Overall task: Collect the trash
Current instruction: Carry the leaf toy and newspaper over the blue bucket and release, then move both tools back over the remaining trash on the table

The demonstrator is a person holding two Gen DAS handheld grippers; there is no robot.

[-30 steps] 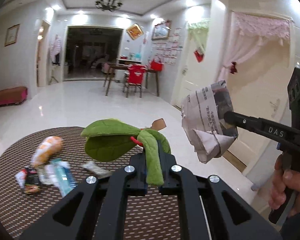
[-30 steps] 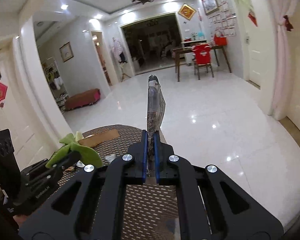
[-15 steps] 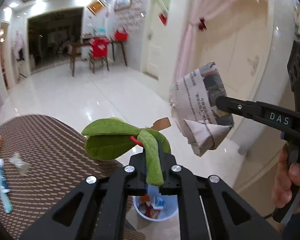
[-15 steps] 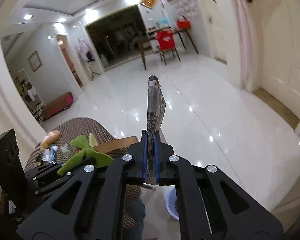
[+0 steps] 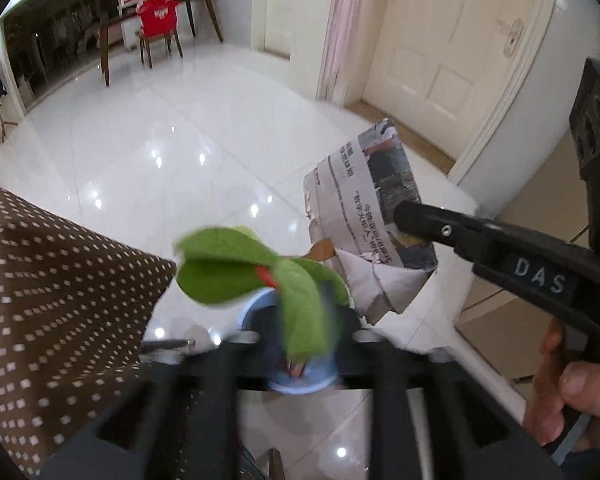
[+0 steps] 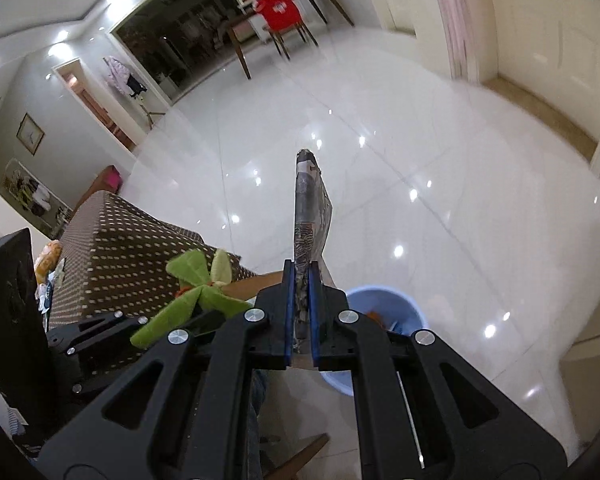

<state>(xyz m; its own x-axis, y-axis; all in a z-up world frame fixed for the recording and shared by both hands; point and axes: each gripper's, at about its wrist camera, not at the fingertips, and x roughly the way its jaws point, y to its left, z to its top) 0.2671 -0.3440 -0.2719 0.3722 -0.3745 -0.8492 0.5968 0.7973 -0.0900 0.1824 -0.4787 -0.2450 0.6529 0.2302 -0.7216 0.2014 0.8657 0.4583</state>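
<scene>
We are dropping trash | left hand-held gripper [image 5: 300,336] is opening, green leaves [image 5: 260,268] loose between its jaws, right over the blue bin [image 5: 300,380] | right hand-held gripper [image 6: 299,312] is squeezing the folded newspaper [image 6: 310,208] | we are keeping both above the bin, beside the table [image 5: 60,280]

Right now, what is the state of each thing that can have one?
Left gripper: jaws opening, green felt leaves between them, above the bin.
Right gripper: shut on the folded newspaper.
Blue trash bin: open, some trash inside.
White door: closed.
</scene>
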